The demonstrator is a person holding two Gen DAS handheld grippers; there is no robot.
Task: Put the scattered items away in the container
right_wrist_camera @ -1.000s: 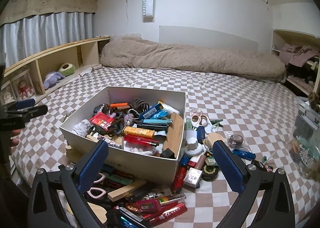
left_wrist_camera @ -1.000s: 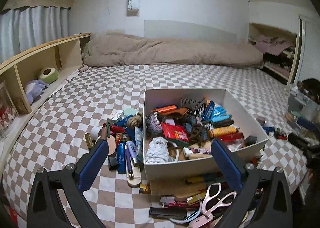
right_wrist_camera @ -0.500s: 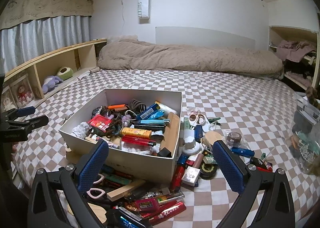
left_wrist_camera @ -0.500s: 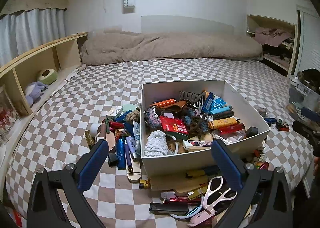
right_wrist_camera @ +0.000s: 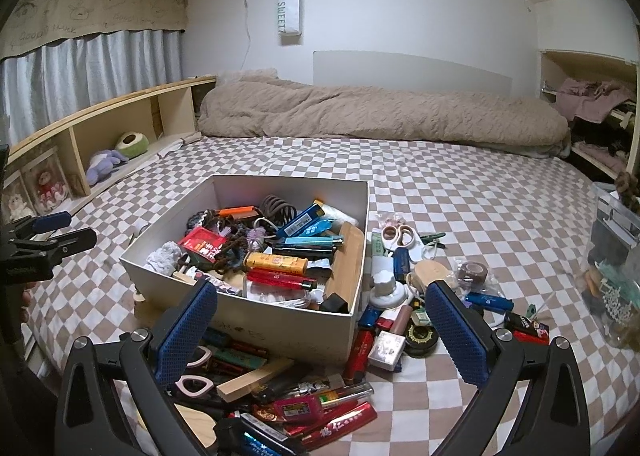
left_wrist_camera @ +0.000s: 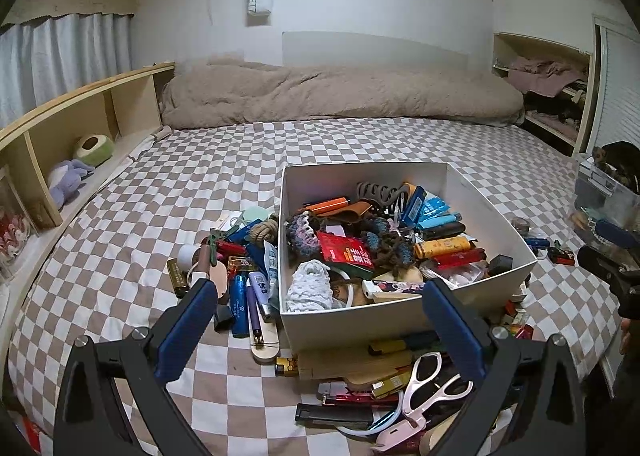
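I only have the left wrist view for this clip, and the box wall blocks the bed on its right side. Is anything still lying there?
Observer: Yes, a pile lies on the bed beside the box, including small scissors and a round black tin.
Operator: Is the right gripper carrying anything?
Observer: No. The right gripper is open and empty, hovering over the box's near corner.
Operator: Any tape out there?
Observer: A brown tape roll in clear wrap lies further right, apart from the box.

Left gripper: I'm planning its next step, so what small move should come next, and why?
Probably lower the left gripper, open and empty, onto the pink-handled scissors lying loose just in front of the white box, still outside it.
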